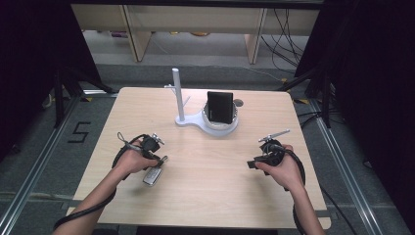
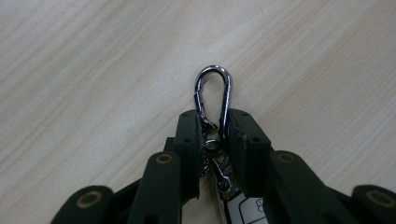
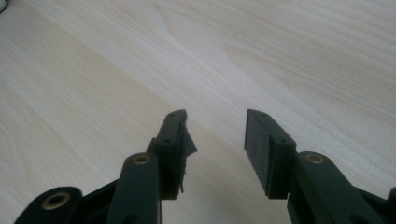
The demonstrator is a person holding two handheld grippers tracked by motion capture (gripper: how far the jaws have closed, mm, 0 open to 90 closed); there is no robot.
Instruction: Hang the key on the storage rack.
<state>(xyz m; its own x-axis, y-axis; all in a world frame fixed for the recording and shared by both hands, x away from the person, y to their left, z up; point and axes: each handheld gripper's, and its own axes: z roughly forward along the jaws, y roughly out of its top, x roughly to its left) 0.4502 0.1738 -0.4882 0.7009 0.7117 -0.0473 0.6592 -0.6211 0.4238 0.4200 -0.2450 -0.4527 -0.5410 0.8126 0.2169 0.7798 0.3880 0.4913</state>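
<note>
My left gripper (image 1: 155, 155) is down at the near left of the table (image 1: 205, 196), and its jaws have come in narrow on the chrome clip (image 2: 214, 95) of a car key (image 1: 152, 176); in the left gripper view the pads sit against both sides of the clip's lower end, its loop sticking out past the tips and the fob (image 2: 243, 210) lying under the jaws toward my hand. I judge the grasp to be made or very nearly so, but the key still lies flat on the wood, so nothing is lifted yet. My left hand (image 1: 131, 161) lies low over the key, forearm coming in from the near left corner, wrist angled so the jaws point down and to the right. Farther off, at the middle of the table, stands a white stand (image 1: 182, 120) with a post and short pegs, a round tray (image 1: 234, 128) beside it holding a dark upright box (image 1: 219, 107); hanging the key on a peg looks like the likely remainder, and all of it is still to do. At the near right my right gripper (image 1: 254, 164) hovers level and idle, jaws wide with bare wood between them, well apart from the key, its hand (image 1: 281, 171) wrapped round the grip and pointing left.
</note>
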